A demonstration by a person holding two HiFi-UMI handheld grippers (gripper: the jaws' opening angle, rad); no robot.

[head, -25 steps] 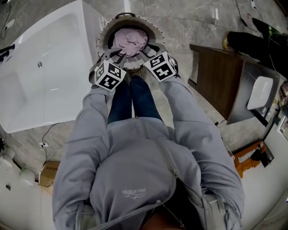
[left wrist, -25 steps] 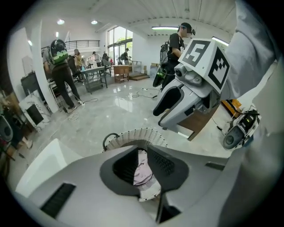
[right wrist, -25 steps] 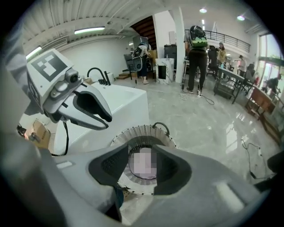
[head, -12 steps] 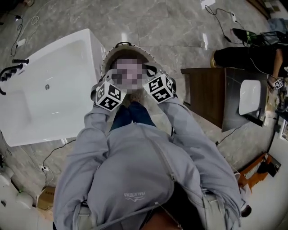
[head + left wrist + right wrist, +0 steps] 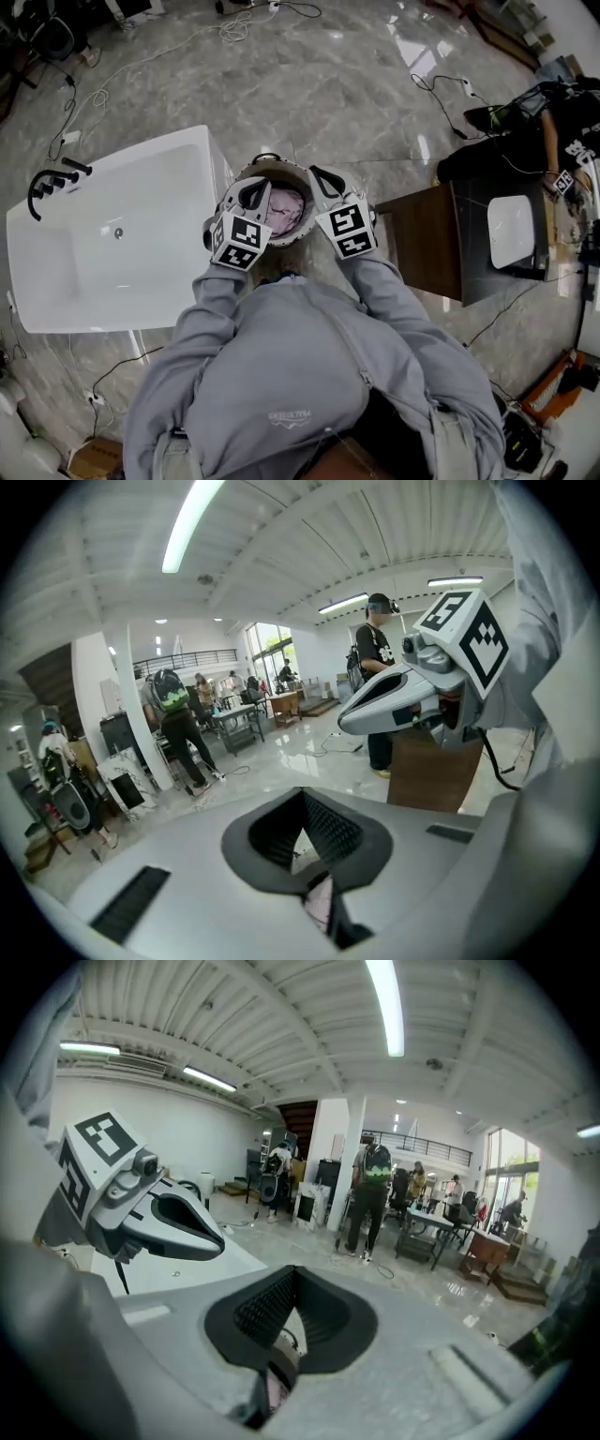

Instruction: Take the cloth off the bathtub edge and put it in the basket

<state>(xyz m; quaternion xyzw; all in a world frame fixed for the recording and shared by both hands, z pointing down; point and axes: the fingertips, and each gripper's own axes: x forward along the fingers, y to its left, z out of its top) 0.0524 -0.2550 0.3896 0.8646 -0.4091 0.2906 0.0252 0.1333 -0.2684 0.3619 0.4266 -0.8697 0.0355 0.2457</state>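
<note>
The white bathtub (image 5: 122, 234) stands at the far left, and I can make out no cloth on its rim. Just beside its corner the left claw (image 5: 255, 187) hangs above the basket, pads pressed together with nothing pinched. The sliver of pink under them looks to me like fabric lying far below. The round basket (image 5: 246, 173) sits on the floor (image 5: 356, 84) right in front of the person's feet, and the pink cloth (image 5: 286, 208) lies bunched inside it, so the job looks done. The right claw (image 5: 317, 173) hovers over the basket's other side, likewise closed and empty. Further right is a dark wooden cabinet (image 5: 422, 244), near that elbow.

What worries me is the basket's spot. It is wedged between tub and toes, so one careless step could tip it and spill the cloth out. If either claw dipped again, its closed tip might snag a fold and drag the fabric over the rim. A wide swing of the right arm could clip the cabinet. Cables (image 5: 239, 21) trail across the floor, and anyone backing away could catch a foot.
</note>
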